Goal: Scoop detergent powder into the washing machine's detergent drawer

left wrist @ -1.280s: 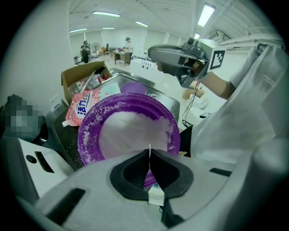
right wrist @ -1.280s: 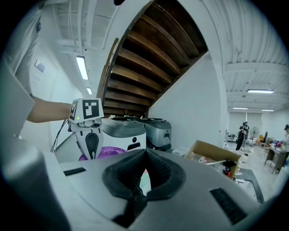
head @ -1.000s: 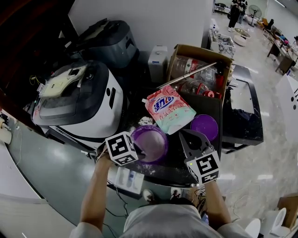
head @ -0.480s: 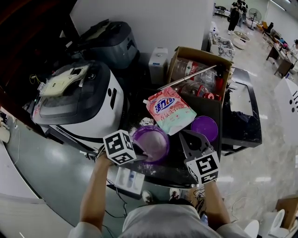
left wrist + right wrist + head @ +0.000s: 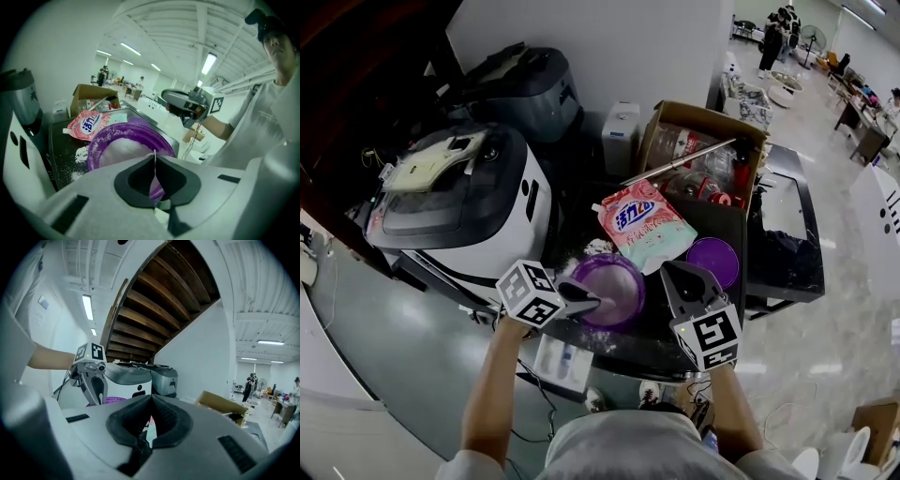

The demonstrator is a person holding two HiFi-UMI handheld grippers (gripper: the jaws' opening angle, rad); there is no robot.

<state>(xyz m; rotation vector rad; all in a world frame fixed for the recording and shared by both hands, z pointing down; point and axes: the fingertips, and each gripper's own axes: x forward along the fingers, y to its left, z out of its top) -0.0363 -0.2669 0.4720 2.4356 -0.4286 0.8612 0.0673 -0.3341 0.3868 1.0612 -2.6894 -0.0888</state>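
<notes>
A purple bowl (image 5: 614,286) (image 5: 123,143) holding white detergent powder stands on the dark counter. My left gripper (image 5: 592,301) (image 5: 154,158) is at the bowl's near-left rim, shut on a thin, pale purple scoop (image 5: 156,186) that I see edge-on between the jaws. The pink detergent bag (image 5: 642,225) (image 5: 89,125) lies just behind the bowl. My right gripper (image 5: 680,274) (image 5: 151,401) hovers to the right of the bowl, shut, with nothing held. The white washing machine (image 5: 459,202) (image 5: 126,376) stands to the left; I cannot make out its drawer.
A purple lid (image 5: 711,260) lies right of the bag. Behind it is an open cardboard box (image 5: 703,141) of bottles with a metal rod across it. Spilled powder (image 5: 79,157) dusts the counter. A second grey machine (image 5: 520,89) stands at the back, and people stand far off.
My left gripper has drawn back slightly to the left, from over the bowl's powder to its left rim. The right gripper has hardly moved.
</notes>
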